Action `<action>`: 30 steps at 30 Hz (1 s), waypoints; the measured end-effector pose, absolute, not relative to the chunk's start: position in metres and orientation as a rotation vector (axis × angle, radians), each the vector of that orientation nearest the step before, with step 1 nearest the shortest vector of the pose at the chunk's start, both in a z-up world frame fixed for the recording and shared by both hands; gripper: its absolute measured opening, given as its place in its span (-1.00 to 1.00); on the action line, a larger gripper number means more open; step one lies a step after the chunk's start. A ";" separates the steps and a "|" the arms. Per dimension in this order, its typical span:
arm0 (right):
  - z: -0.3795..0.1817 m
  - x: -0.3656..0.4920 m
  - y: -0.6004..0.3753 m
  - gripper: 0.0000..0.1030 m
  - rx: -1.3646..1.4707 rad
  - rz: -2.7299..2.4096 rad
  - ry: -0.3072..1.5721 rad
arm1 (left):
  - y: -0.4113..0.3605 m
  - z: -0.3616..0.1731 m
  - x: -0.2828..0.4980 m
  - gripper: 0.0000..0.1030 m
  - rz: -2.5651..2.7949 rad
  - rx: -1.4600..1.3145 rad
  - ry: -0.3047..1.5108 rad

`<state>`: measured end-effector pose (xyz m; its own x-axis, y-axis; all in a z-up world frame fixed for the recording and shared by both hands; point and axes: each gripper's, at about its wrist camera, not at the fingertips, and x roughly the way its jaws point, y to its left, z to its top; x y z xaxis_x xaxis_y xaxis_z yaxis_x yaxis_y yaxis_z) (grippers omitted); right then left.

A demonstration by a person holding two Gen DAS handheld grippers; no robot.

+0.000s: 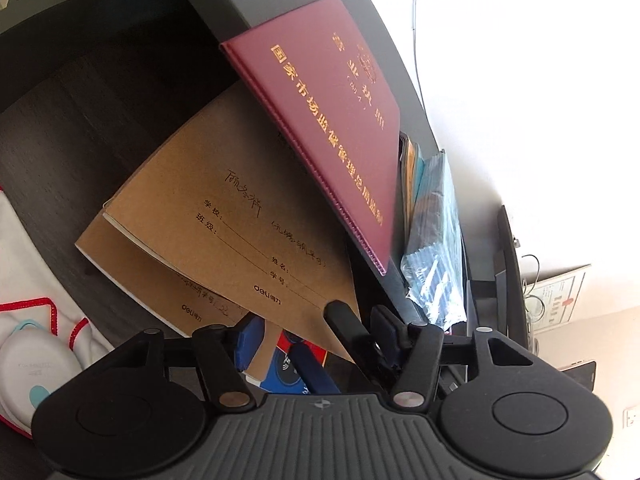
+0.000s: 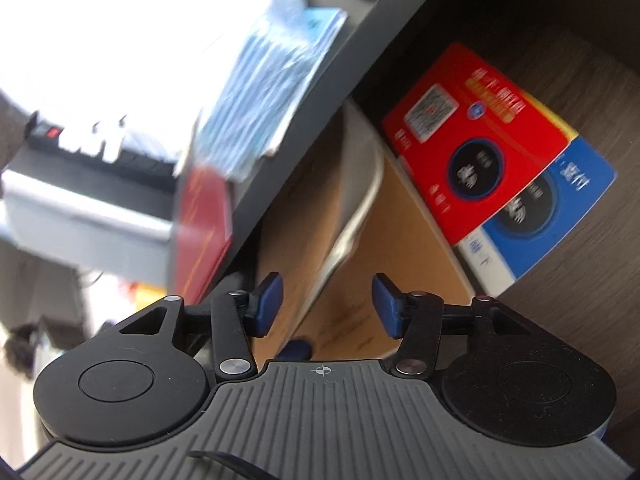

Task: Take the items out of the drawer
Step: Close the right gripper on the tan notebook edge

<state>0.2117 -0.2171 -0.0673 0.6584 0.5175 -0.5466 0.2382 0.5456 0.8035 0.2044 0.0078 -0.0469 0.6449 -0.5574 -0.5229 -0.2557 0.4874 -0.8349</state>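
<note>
Two brown notebooks (image 1: 224, 216) lie stacked on the dark drawer floor (image 1: 80, 120), a maroon folder (image 1: 332, 128) propped on the drawer's edge above them and a blue packet (image 1: 436, 248) beside it. Left gripper (image 1: 320, 336) hangs over the notebooks' near edge, jaws apart, nothing held; right gripper (image 2: 326, 308) likewise open above a notebook, red and blue boxes (image 2: 480, 140) beyond

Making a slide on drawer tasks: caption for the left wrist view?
Open left gripper over brown notebooks in the drawer, maroon certificate folder on its edge.
</note>
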 end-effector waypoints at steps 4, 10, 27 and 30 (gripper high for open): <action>-0.072 0.220 -0.216 -0.77 1.050 0.162 0.889 | 0.013 -0.054 0.210 0.09 -0.206 -1.093 0.914; -0.071 0.208 -0.218 -0.92 1.192 0.164 0.927 | 0.035 -0.060 0.194 0.33 -0.158 -1.100 0.910; -0.070 0.159 -0.254 -0.39 1.372 0.181 0.971 | 0.057 -0.043 0.172 -0.82 -0.140 -0.969 0.882; -0.065 0.160 -0.250 -0.11 1.320 0.172 0.973 | 0.051 -0.039 0.170 -0.90 -0.162 -0.976 0.885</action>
